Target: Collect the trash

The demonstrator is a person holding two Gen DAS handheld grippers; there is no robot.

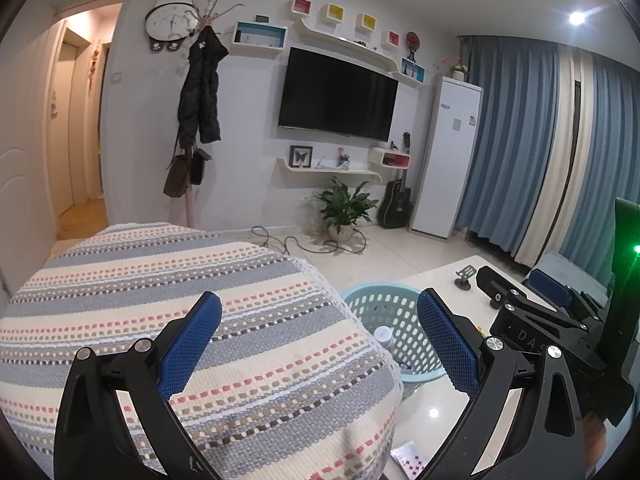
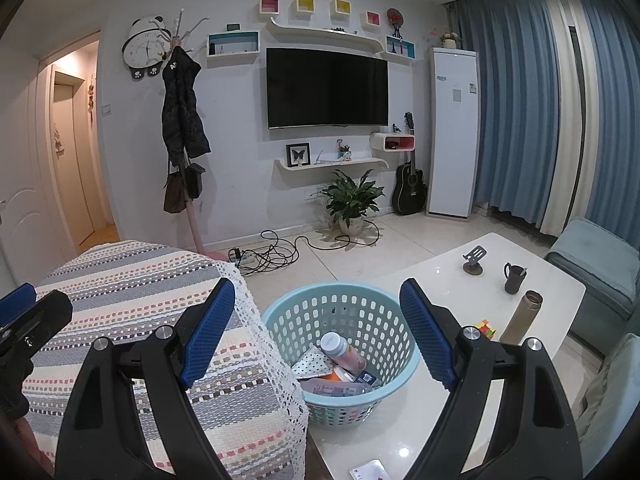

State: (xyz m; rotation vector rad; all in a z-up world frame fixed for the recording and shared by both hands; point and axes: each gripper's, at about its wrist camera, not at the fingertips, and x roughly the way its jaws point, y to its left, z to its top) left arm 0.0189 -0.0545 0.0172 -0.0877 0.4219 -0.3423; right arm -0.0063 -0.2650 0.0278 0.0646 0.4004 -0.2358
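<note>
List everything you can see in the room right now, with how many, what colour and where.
basket: one, light blue, on the near end of the white table, holding trash
bottle: one, white cap, lying in the basket among wrappers
table: one, white, right of the striped cover
striped cover: one, grey, cream and pink, lower left
mug: one, dark, on the table
flask: one, tan, on the table
puzzle cube: one, multicoloured, beside the flask
phone stand: one, dark, far end of the table
television: one, black, on the wall
potted plant: one, green, on the floor
guitar: one, black, against the wall
left gripper: blue pads, open, empty
right gripper: blue pads, open, empty
</note>
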